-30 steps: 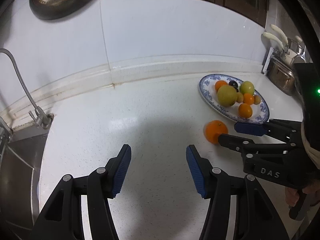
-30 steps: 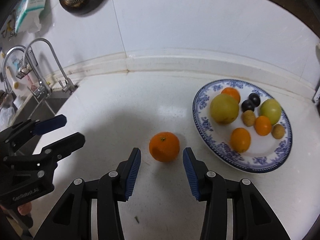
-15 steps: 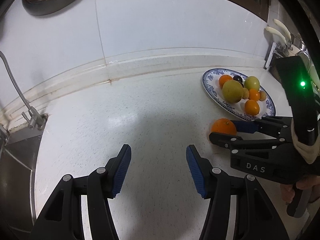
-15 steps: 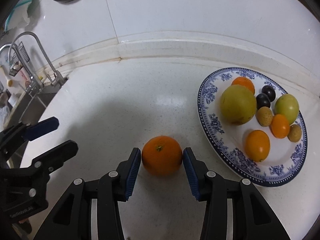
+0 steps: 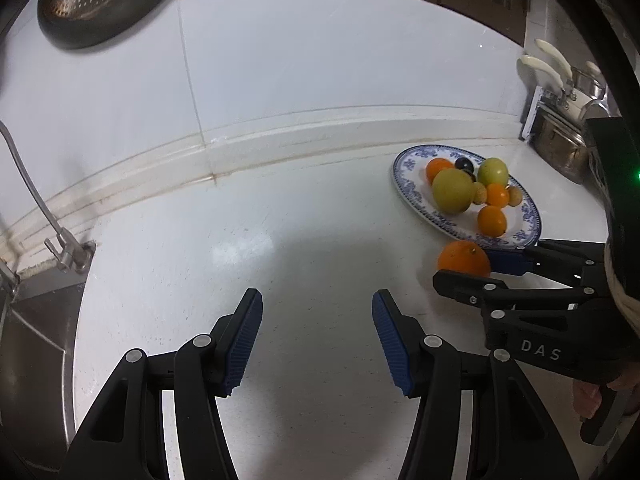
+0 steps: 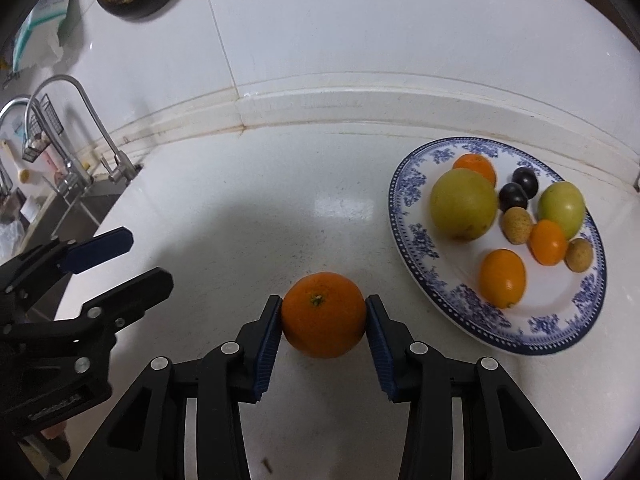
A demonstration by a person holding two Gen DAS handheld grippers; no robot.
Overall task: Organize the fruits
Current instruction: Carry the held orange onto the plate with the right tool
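An orange (image 6: pixel 323 314) sits on the white counter between the blue pads of my right gripper (image 6: pixel 323 322); both pads touch its sides. It also shows in the left wrist view (image 5: pixel 464 258), beside the near rim of the blue-patterned plate (image 5: pixel 412 192). The plate (image 6: pixel 416 236) holds several fruits: a large yellow-green one (image 6: pixel 463 203), a green one (image 6: pixel 561 204), oranges, dark plums and small brown fruits. My left gripper (image 5: pixel 317 332) is open and empty over bare counter, left of the orange; it also shows in the right wrist view (image 6: pixel 120 260).
A sink with taps (image 6: pixel 92 128) lies at the left edge of the counter. A dark strainer (image 5: pixel 92 0) hangs on the tiled wall. Metal pots and white-handled utensils (image 5: pixel 560 120) stand at the far right behind the plate.
My right gripper has moved forward around the orange and closed until its pads touch the orange's sides. The left gripper stays open with only small shifts of view.
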